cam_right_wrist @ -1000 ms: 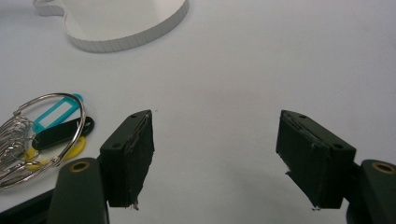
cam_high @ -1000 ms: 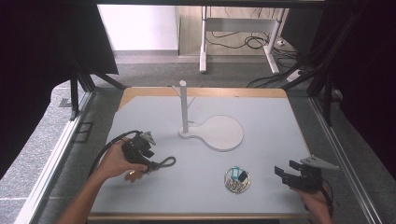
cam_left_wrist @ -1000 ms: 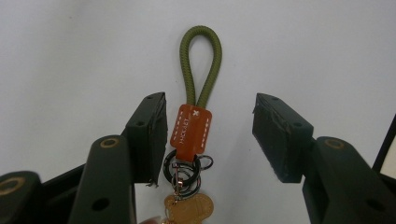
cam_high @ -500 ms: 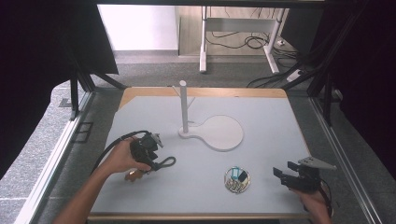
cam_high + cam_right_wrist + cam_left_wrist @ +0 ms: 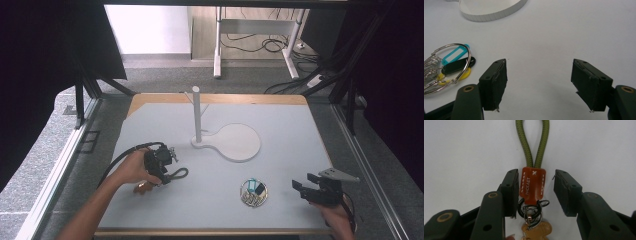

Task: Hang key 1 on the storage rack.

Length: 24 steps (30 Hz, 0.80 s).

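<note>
On the table (image 5: 280, 190), keychain (image 5: 532, 185) between left claw (image 5: 535, 192) pads.

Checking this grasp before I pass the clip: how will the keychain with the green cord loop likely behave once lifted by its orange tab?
The green cord loop looks soft and braided, so it will probably droop. The orange tab, flat between the left gripper pads, should grip firmly. The metal rings below will likely dangle and swing.

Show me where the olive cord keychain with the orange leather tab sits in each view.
High view: keychain lies lower left, its loop right of the left gripper.
Left gripper view: centre, orange tab between the closing jaws, a gap at the right pad.
Right gripper view: another key ring at left.
Shared landmark: white stand base.
</note>
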### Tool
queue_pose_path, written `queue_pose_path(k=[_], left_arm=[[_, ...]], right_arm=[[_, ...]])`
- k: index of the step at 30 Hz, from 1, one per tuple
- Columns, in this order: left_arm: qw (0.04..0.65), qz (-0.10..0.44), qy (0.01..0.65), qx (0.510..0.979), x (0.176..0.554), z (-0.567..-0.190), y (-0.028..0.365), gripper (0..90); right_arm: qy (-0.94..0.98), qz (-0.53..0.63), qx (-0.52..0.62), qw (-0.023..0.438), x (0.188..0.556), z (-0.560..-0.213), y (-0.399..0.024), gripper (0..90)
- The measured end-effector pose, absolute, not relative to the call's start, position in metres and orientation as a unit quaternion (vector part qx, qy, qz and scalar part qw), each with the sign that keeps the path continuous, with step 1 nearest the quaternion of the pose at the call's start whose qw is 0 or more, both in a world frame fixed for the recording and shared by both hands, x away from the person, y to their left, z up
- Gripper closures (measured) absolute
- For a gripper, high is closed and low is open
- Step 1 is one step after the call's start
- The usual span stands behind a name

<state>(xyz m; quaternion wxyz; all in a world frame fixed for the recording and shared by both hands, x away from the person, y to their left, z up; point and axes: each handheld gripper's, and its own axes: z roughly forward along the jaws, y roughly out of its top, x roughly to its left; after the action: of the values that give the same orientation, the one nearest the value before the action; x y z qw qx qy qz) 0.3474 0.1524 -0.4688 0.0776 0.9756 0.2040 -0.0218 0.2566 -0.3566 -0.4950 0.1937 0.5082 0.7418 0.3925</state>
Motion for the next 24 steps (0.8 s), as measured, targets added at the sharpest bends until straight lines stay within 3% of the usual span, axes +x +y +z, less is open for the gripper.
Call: queue_pose_path(k=[24], left_arm=[[0.024, -0.009, 0.207, 0.978, 0.347, -0.478, 0.14, 66.5]], right_arm=[[0.747, 0.386, 0.506, 0.193, 0.257, -0.496, -0.355, 29.4]])
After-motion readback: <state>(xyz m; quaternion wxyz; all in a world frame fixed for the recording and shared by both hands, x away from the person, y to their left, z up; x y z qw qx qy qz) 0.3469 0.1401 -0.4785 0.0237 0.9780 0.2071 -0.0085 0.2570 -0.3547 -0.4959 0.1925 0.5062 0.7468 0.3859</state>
